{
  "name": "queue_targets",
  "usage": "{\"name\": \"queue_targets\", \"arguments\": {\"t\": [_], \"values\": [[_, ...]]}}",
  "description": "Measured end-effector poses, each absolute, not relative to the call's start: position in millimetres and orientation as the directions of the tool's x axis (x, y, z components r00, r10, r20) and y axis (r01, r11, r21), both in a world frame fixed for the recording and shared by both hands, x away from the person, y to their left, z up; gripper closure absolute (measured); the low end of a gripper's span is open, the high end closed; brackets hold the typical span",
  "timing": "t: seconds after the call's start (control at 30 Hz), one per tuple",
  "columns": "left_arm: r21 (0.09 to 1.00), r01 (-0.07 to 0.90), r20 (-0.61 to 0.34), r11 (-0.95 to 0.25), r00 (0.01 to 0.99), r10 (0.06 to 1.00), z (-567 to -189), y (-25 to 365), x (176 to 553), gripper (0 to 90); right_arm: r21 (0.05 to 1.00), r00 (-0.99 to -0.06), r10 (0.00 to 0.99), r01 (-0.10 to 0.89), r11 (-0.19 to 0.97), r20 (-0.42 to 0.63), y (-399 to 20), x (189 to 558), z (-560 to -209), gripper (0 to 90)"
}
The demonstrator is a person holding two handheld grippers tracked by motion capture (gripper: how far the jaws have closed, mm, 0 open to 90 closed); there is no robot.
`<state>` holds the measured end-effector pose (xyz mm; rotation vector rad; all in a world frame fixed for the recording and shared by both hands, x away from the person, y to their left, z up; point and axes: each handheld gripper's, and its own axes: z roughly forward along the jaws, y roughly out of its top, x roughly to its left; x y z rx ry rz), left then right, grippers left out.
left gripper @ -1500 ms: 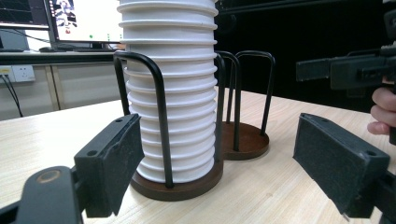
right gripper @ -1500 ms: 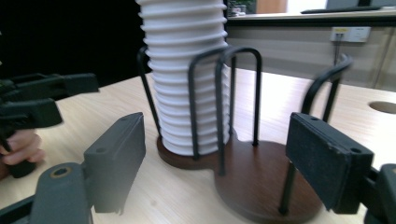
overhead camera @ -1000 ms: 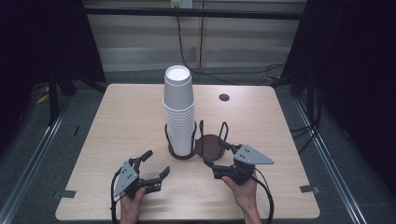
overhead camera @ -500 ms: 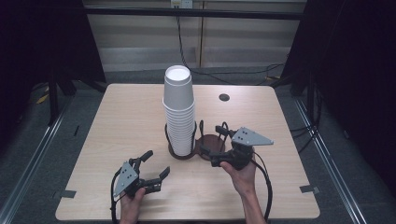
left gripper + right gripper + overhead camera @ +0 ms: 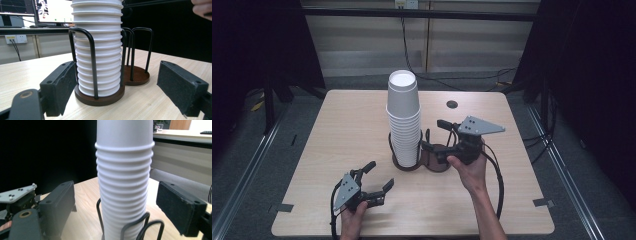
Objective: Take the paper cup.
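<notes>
So the wooden surface has the white cup stack pretty much dead centre, sitting in the left ring of a black wire double holder; the ring on the stack's right is empty, just its brown base showing.

What's changed: the right gripper has come up off the surface and swung in toward the stack over the last second; a second ago it was low and nearer the front edge, half a second ago partway, and now it's raised and just right of the stack, over the empty ring; its fingers are spread wide with the stack sitting between them in the right gripper view, not touching yet; to me that reads as lining up to take a cup off the stack, grab not started.

The left gripper hasn't budged across the frames; it's resting on the surface in front of the stack and a bit to its left, fingers wide apart, holding nothing.

There's also a small dark disc behind the stack, to its right.
</notes>
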<state>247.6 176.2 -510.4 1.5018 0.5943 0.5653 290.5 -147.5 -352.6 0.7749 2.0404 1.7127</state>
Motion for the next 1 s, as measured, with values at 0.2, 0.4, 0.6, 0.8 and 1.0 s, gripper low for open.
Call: {"name": "queue_targets", "arguments": {"t": [0.2,0.4,0.6,0.8,1.0], "values": [[1.000,0.021,-0.016,0.000,0.737,0.676,-510,176,248,15.6,0.979,-0.804,0.591,0.165,0.117,0.064,-142,306,-327,13.6],[1.000,0.022,-0.016,0.000,0.737,0.676,-510,176,247,15.6,0.977,-0.817,0.574,0.156,0.143,0.047,-135,312,-315,13.2],[1.000,0.007,0.005,-0.015,0.740,0.673,-510,177,248,15.6,0.976,-0.827,0.560,0.151,0.159,0.036,-130,322,-304,13.1],[1.000,0.007,0.005,-0.014,0.740,0.673,-510,177,248,15.6,0.976,-0.835,0.550,0.139,0.170,0.023,-125,328,-291,13.1],[1.000,0.025,-0.021,0.004,0.739,0.673,-510,176,247,15.7,0.971,-0.834,0.551,0.151,0.183,0.027,-121,338,-284,14.1]]}}
